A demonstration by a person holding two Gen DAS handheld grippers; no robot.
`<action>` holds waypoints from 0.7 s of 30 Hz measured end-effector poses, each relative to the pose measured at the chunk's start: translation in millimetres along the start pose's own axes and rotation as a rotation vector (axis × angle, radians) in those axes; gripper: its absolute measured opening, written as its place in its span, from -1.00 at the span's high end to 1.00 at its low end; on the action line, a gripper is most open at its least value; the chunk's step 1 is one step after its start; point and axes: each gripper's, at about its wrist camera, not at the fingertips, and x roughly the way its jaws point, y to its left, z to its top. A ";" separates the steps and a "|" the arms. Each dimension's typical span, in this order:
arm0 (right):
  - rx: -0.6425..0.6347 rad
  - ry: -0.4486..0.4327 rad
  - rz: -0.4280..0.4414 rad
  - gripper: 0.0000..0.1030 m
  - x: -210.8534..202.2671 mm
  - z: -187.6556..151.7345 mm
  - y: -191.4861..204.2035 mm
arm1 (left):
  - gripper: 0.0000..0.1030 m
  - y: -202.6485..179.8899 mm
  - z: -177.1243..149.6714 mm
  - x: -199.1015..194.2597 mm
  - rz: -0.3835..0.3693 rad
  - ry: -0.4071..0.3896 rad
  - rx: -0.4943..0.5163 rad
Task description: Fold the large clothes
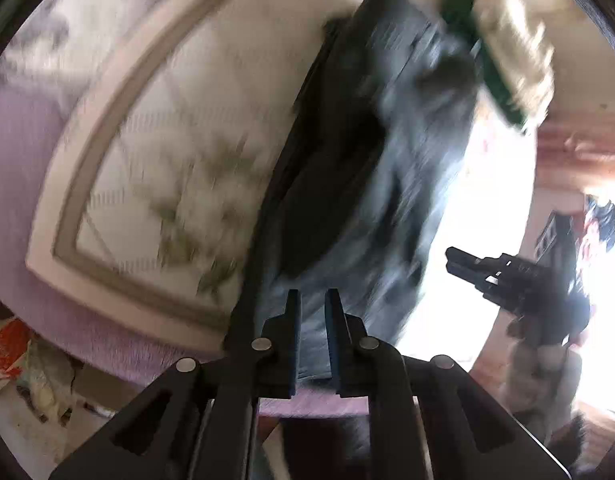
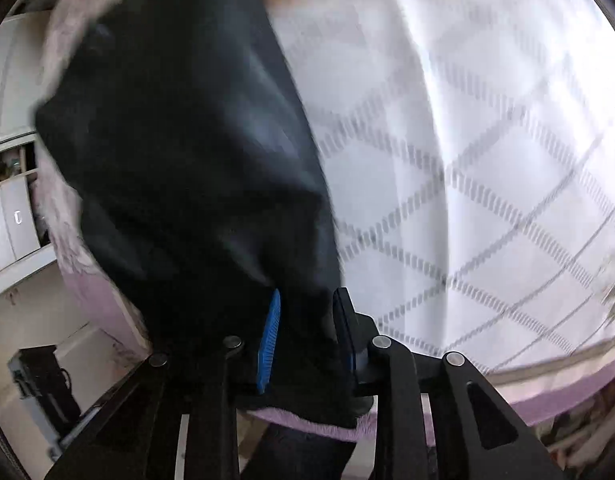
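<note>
A large dark grey-blue garment (image 1: 407,152) lies stretched over the white quilted bed cover (image 1: 179,128), blurred by motion. My left gripper (image 1: 313,312) sits at its near end, jaws narrow and pinching a strip of the cloth. In the right wrist view the same garment (image 2: 187,152) hangs as a dark bunch, and my right gripper (image 2: 307,320) is shut on a thick fold, which hides most of the left blue pad. From the left wrist view the right gripper (image 1: 453,260) shows at the garment's right side, held by a hand.
The diamond-stitched cover (image 2: 487,160) rests on a lilac blanket (image 1: 23,152) that reaches the bed's edge. Green and beige folded items (image 1: 507,52) lie at the far end. Clutter (image 1: 31,372) sits on the floor at lower left. White cupboards (image 2: 11,220) stand to the left.
</note>
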 end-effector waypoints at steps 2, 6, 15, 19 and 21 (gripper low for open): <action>-0.021 -0.054 0.041 0.19 -19.5 7.2 7.9 | 0.35 -17.9 24.1 -8.0 -0.043 -0.056 0.029; -0.049 -0.157 0.096 0.17 -35.2 52.1 31.5 | 0.27 -72.5 105.8 13.2 -0.076 -0.214 0.146; -0.031 -0.207 0.052 0.40 2.0 108.8 46.9 | 0.35 -67.7 221.1 92.8 0.011 -0.140 0.144; -0.017 -0.200 0.087 0.39 -17.5 87.7 36.7 | 0.37 -65.2 192.6 48.0 -0.009 -0.188 0.126; -0.023 -0.193 0.123 0.39 -26.6 67.5 31.0 | 0.31 -67.9 162.1 25.9 0.009 -0.224 0.134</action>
